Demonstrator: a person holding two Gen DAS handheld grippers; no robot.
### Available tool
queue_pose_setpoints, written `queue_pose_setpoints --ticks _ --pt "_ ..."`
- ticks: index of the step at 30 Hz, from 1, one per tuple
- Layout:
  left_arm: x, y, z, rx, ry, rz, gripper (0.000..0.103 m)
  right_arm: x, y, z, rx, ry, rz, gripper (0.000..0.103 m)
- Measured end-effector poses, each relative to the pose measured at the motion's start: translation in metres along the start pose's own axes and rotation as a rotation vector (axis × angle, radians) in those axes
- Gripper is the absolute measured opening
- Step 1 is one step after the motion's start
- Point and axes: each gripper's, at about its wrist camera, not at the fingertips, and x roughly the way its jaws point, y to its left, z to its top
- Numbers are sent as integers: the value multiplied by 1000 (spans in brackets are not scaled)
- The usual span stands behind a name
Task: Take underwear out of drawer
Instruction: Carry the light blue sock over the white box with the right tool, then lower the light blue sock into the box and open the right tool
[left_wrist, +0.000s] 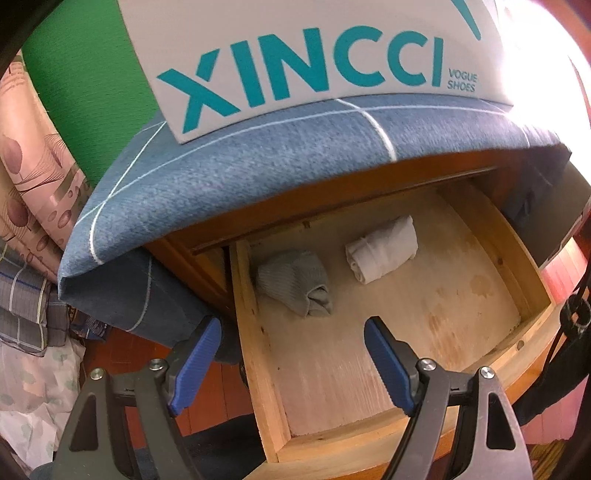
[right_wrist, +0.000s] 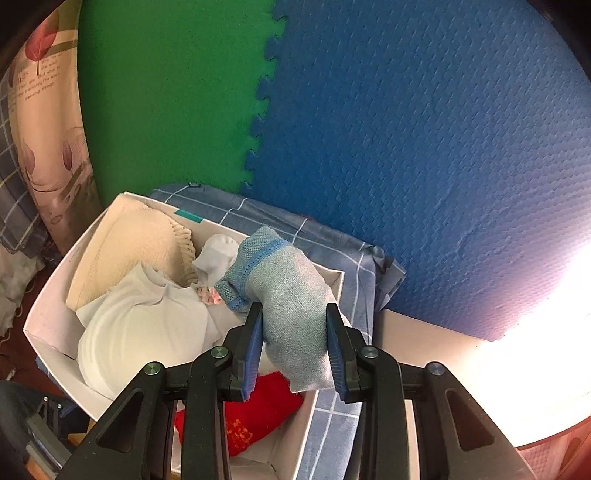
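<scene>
Left wrist: left gripper (left_wrist: 291, 354) spread wide, empty, above drawer (left_wrist: 255, 325); grey roll (left_wrist: 295, 282) and white roll (left_wrist: 382, 253) inside drawer.

Right wrist: right gripper (right_wrist: 293, 341) clamped on grey-blue underwear (right_wrist: 291, 306), over white box (right_wrist: 48, 295).

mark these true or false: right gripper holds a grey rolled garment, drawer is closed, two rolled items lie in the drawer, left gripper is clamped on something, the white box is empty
1. The right gripper holds a grey rolled garment. True.
2. The drawer is closed. False: it is pulled open.
3. Two rolled items lie in the drawer. True: a grey roll and a white roll.
4. The left gripper is clamped on something. False: its jaws stand open with nothing between them.
5. The white box is empty. False: it holds clothes.
</scene>
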Motion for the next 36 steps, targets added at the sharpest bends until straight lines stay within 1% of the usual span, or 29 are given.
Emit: queue_pose_setpoints --ticks 11,17,28,36 --pt "5 1 0 -8 25 -12 82 32 19 -6 -24 42 14 29" --pt "7 -1 0 -5 32 -18 82 44 18 -8 -10 66 -7 29" --pt "9 -1 -1 -1 45 -23 82 58 15 -13 21 105 -27 29" --pt "11 -1 -2 -2 50 -21 82 57 16 -13 19 104 -37 30"
